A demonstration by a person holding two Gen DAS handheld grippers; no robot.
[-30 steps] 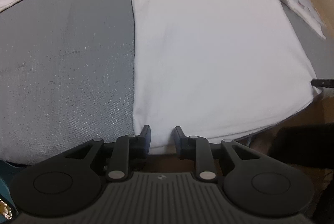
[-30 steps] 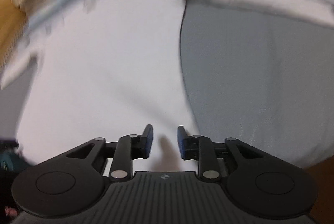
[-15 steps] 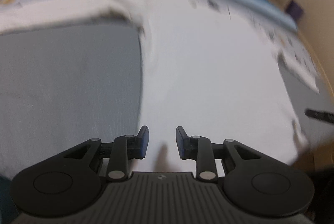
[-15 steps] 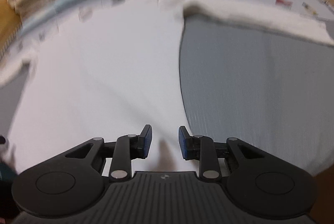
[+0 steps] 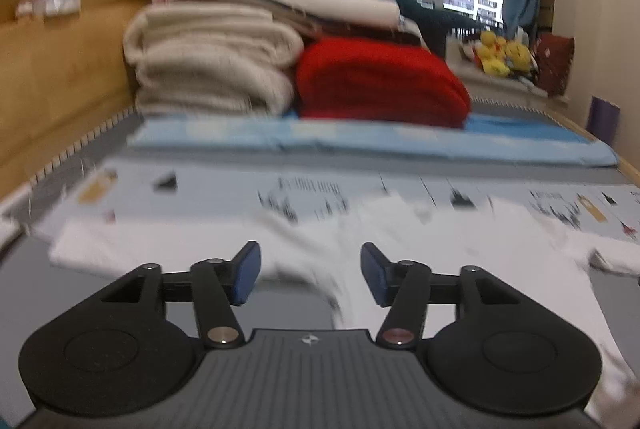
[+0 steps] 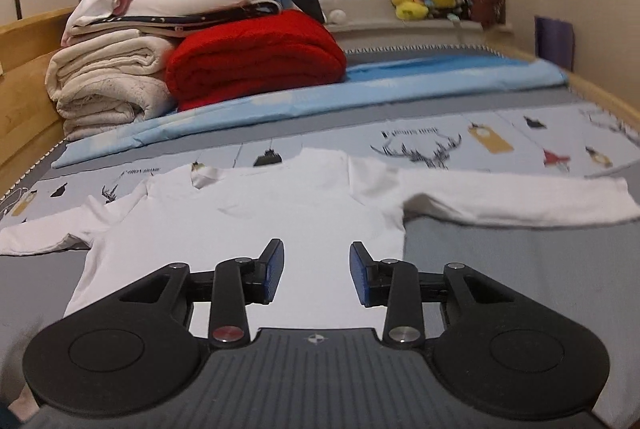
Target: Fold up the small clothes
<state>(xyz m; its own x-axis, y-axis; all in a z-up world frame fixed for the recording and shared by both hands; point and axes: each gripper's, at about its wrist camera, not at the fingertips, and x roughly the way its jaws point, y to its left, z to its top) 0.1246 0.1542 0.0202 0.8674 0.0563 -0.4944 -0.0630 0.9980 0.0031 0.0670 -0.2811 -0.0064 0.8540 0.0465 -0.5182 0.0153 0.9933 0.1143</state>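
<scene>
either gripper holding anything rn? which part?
Nothing held. Left gripper and right gripper both stand open, jaws just widened, nothing between them; the white shirt lies flat on the bed.

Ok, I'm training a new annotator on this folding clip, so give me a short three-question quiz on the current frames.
1. True or false: the white long-sleeved shirt lies flat with both sleeves spread out.
2. What sits right of the cream blankets: A) red blanket B) green pillow C) brown box?
3. Is anything held between the fingers of the right gripper or those of the left gripper?

Key: 1 true; 2 A; 3 no, both are open and empty.
</scene>
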